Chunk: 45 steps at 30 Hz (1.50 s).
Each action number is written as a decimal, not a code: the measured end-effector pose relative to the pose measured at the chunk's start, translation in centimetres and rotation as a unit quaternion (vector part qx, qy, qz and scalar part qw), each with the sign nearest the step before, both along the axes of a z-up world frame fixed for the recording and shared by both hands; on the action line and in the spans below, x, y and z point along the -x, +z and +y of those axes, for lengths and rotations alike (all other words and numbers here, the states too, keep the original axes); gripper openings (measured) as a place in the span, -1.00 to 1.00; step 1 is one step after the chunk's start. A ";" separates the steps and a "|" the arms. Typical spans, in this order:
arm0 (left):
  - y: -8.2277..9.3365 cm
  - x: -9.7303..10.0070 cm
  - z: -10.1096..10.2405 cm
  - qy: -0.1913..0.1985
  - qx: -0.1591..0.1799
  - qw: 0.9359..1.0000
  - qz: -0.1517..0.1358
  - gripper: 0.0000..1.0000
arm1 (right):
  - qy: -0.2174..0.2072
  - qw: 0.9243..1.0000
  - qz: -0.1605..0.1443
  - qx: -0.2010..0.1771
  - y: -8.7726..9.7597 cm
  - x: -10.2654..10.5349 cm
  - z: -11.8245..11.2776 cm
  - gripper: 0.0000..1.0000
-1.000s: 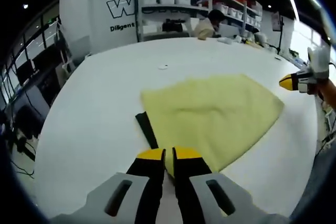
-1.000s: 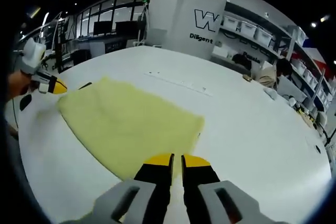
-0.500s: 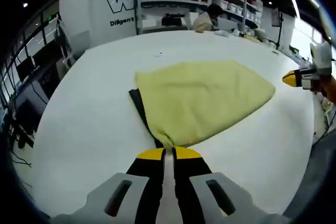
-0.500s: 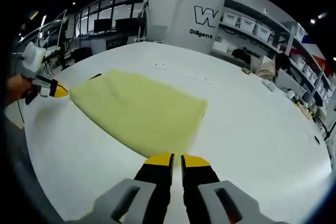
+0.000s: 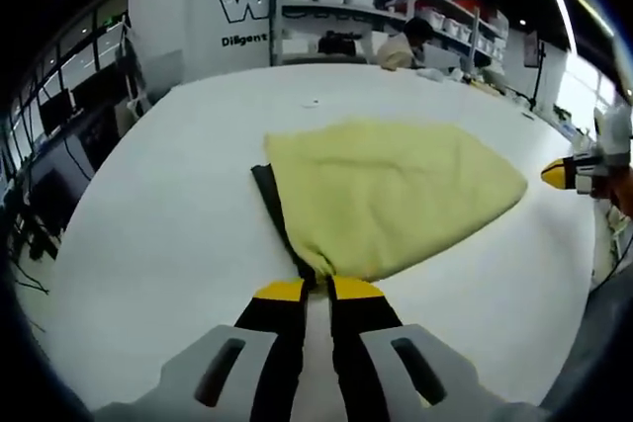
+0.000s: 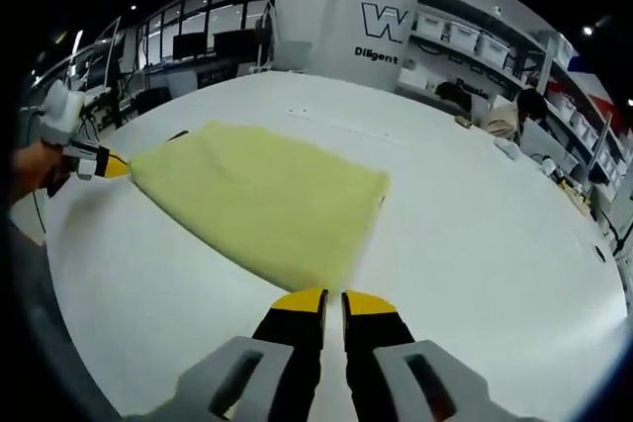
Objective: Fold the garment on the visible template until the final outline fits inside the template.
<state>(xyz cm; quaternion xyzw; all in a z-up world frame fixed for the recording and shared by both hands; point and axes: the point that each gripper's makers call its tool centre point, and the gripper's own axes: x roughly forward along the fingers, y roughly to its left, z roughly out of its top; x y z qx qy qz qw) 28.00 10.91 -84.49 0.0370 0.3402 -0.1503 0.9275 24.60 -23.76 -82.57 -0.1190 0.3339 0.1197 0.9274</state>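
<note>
Left gripper (image 5: 317,288) sits at the pale yellow cloth garment's (image 5: 391,192) bunched near corner, jaws nearly together, grip unclear. Right gripper (image 6: 333,296), jaws pressed together, is just short of its edge. Garment lies flat on the white table (image 6: 475,234), covering a black template strip (image 5: 273,203).

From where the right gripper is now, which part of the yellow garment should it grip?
Probably the near corner of the yellow garment, approached low along the table from the right gripper. The cloth lies flat and tapers to a thin edge just ahead of the jaws.
</note>
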 end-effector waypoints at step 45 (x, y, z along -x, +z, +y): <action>-0.3 -0.5 -0.4 -0.005 0.013 1.000 0.016 -1.00 | -0.002 0.997 0.044 -0.061 -2.8 -2.1 -0.3 -0.89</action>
